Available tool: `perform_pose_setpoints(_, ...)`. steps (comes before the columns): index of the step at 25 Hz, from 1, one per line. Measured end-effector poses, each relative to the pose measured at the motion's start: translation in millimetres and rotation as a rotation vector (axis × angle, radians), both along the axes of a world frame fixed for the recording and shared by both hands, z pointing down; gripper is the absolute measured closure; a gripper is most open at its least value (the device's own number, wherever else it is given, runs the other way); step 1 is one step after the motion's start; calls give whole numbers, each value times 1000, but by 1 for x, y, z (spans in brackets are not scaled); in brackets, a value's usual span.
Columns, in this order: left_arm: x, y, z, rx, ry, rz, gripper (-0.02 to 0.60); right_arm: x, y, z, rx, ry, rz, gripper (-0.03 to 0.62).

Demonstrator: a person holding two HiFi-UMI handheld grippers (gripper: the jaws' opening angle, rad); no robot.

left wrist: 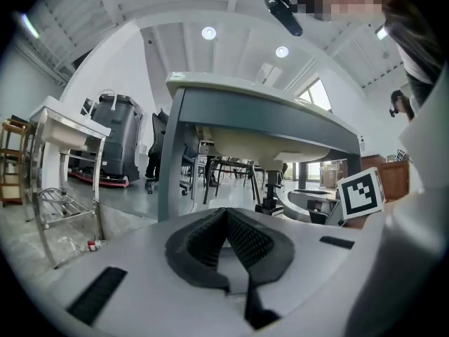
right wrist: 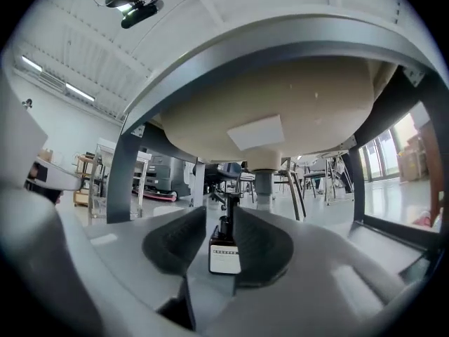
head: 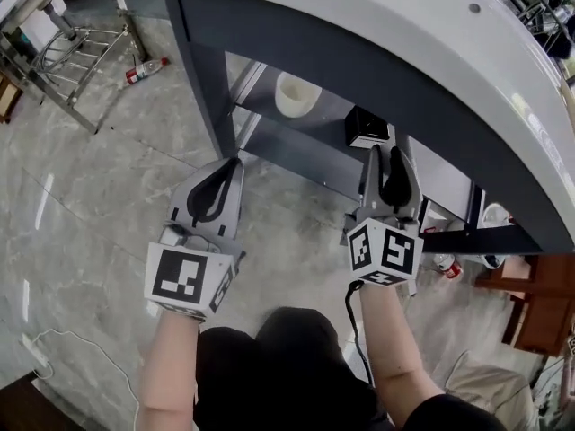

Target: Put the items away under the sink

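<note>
A small dark bottle with a white label [head: 367, 129] stands on the lower shelf [head: 296, 142] under the sink's grey counter [head: 377, 25]. My right gripper [head: 387, 153] points at it from just in front, level with the shelf. In the right gripper view the bottle [right wrist: 224, 250] shows in the gap between the jaws, which stand a little apart without pressing on it. The basin's beige underside [right wrist: 280, 97] hangs above. My left gripper [head: 235, 162] is held to the left, over the floor by the frame's leg [head: 207, 88]. Its pads [left wrist: 242, 237] meet at the tips, with nothing between them.
A white cup-like container [head: 296, 94] sits on the shelf left of the bottle. On the floor lie a red-capped plastic bottle [head: 145, 70] and a red can [head: 446, 266]. A metal rack [head: 76, 48] stands far left, wooden furniture [head: 539, 303] at the right.
</note>
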State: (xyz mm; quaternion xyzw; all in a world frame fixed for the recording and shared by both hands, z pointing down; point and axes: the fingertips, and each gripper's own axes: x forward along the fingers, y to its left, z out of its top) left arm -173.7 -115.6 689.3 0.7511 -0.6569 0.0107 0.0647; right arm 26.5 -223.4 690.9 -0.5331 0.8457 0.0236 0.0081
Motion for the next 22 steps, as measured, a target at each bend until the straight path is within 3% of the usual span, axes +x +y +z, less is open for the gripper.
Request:
perform_pose_setpoints(2, 1, 12, -3, -37, -13, -8, 574, 0, 12, -11, -7, -35, 1, 531)
perform_pose_setpoints(5, 10, 33, -17, -95, 34, -7, 574, 3, 34, -33, -54, -25, 6, 591)
perform_pose_setpoints(13, 28, 81, -109, -178, 126, -44, 574, -26, 103, -121, -168, 44, -177, 591)
perform_pose_setpoints(22, 42, 133, -214, -194, 150, -42, 574, -16, 155, -214, -235, 50, -183, 591)
